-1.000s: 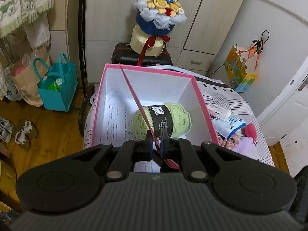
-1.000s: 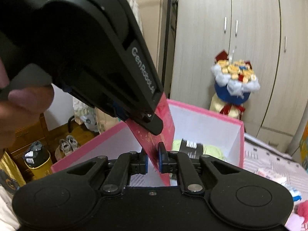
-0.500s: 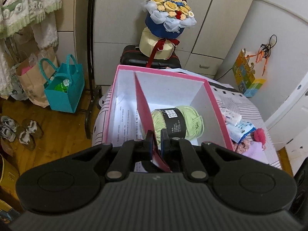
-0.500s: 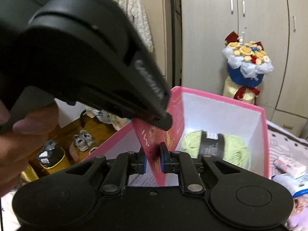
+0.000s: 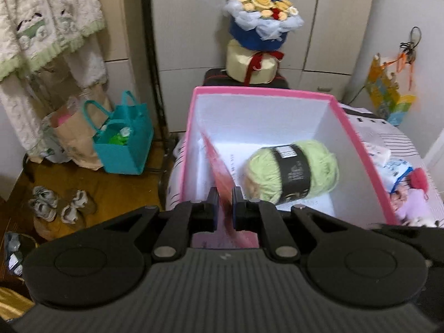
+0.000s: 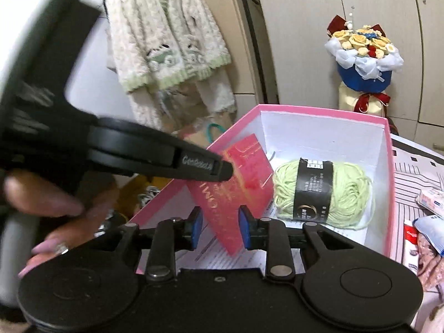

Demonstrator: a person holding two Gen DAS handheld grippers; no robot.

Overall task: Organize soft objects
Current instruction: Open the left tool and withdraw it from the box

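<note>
Left gripper [image 5: 223, 204]: jaws almost shut, red card [image 5: 219, 166] pinched edge-on between the pads; seen in the right wrist view as the black gripper clamped on the card's upper edge.
Right gripper [image 6: 219, 229]: jaws opening; blue pads now stand clear of the card on both sides, though the card's lower corner is still between them. Nothing is held.
Change: a second ago the card was clamped by both grippers; the right-hand grip has since been let go, so the card is carried by the left alone. The card has also been brought lower, into the box mouth, compared with half a second ago.
Card position: tilted, over the left part of the pink box [image 5: 363, 149], lower corner close above the printed sheet [image 6: 211, 252] on the box floor; contact with it cannot be told.
Yarn [image 6: 322, 193]: green skein with black band lies on its side in the right part of the box, just beside the card, not touching so far as can be seen.
Outside box: packets and soft items [image 5: 410, 191] lie on the striped cover to the right.
Task reading: handover judged complete; card placement in the box appears near its end, remaining soft items still to be sorted.
</note>
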